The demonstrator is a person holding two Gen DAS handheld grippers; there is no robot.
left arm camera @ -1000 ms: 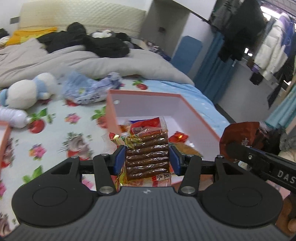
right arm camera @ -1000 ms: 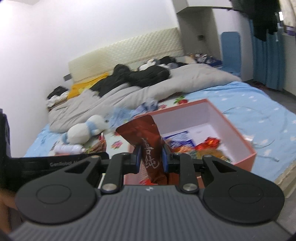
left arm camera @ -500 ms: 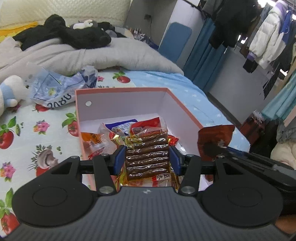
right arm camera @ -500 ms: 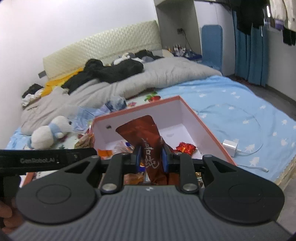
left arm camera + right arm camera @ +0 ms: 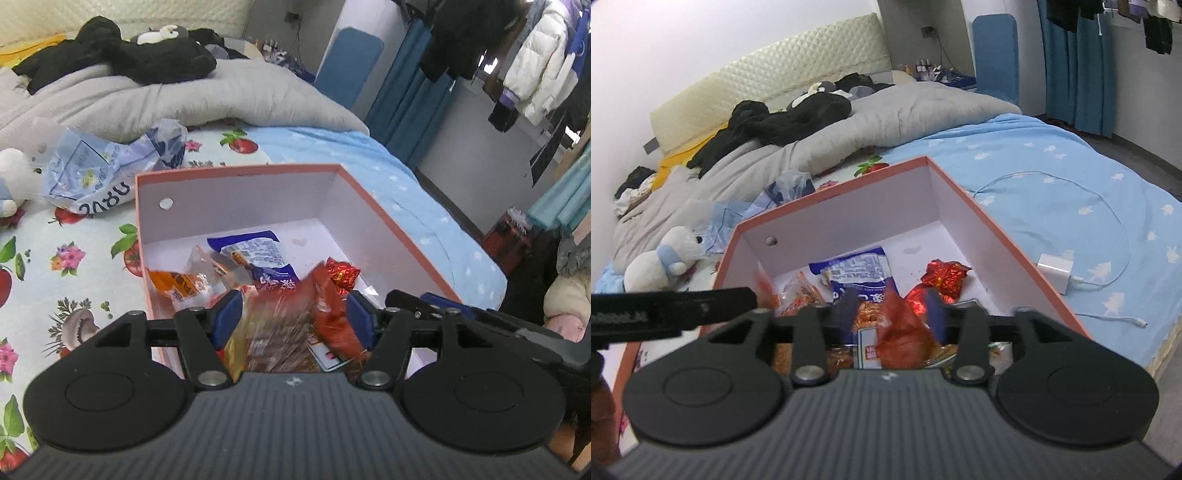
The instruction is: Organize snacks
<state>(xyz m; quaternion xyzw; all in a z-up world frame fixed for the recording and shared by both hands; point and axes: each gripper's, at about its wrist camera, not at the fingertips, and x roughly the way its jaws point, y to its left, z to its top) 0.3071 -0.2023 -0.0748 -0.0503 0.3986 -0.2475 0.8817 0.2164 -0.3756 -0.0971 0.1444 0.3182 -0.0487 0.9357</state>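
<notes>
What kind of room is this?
A bedroom, most likely: a bed with a cream quilted headboard and rumpled grey duvet, plus coats hanging on a rail. The pink cardboard box of snacks sits on the bed.

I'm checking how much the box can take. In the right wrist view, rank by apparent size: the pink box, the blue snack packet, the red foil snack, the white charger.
1. pink box
2. blue snack packet
3. red foil snack
4. white charger

The foil snack and charger look close; that order is unsure.

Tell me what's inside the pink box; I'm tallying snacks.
Inside the pink box: a blue packet, a red foil snack, orange packets. The grippers hide the near end.
</notes>
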